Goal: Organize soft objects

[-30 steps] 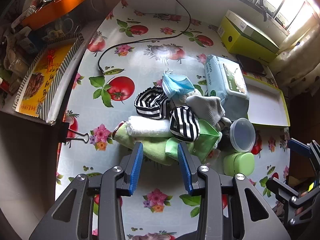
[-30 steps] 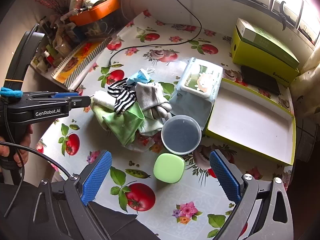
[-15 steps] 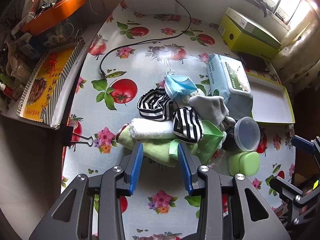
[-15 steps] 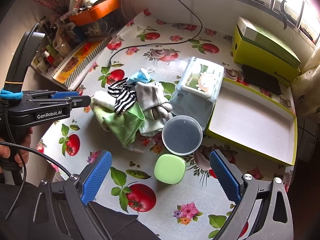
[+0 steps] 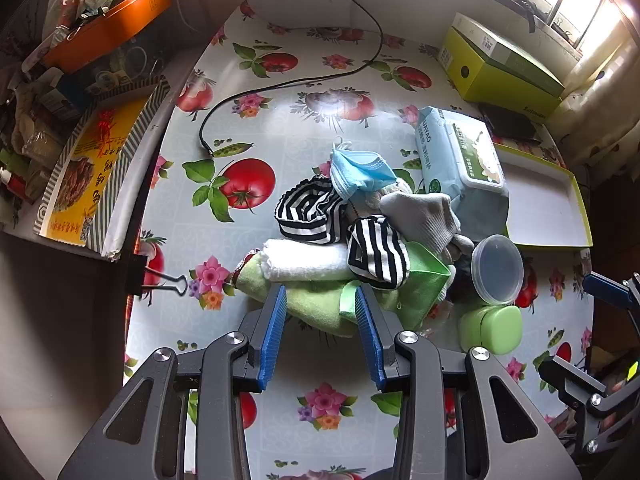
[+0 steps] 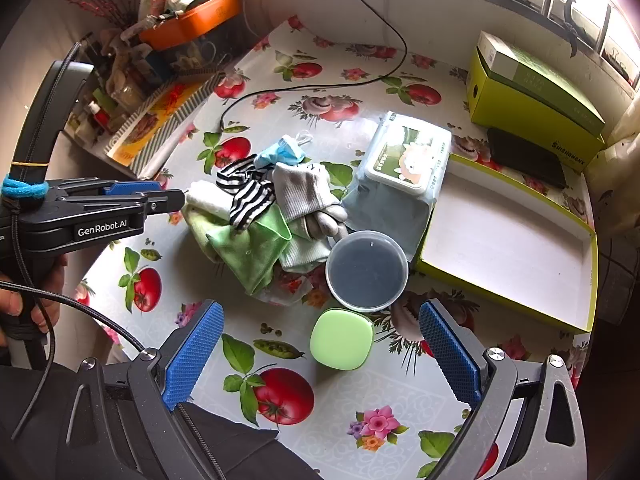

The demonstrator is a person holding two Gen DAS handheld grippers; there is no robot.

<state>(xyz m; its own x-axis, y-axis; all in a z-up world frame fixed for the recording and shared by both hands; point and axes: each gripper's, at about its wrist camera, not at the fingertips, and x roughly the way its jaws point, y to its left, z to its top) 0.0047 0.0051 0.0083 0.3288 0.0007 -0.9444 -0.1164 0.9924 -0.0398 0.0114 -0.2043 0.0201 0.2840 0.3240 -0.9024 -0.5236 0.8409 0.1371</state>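
While the left gripper [image 5: 322,300] hovers spread beside the green cloth [image 5: 320,304], right gripper [image 6: 320,320] wide apart.

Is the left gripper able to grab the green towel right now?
Probably yes. The left gripper is open and the green towel lies right at its fingertips, with nothing between them; the white towel sits behind it.

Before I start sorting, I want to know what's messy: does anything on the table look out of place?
Yes. The soft items sit in a jumbled heap: a blue face mask, striped cloth, grey sock and white towel piled crookedly over a crumpled green cloth. A loose cable trails across the table.
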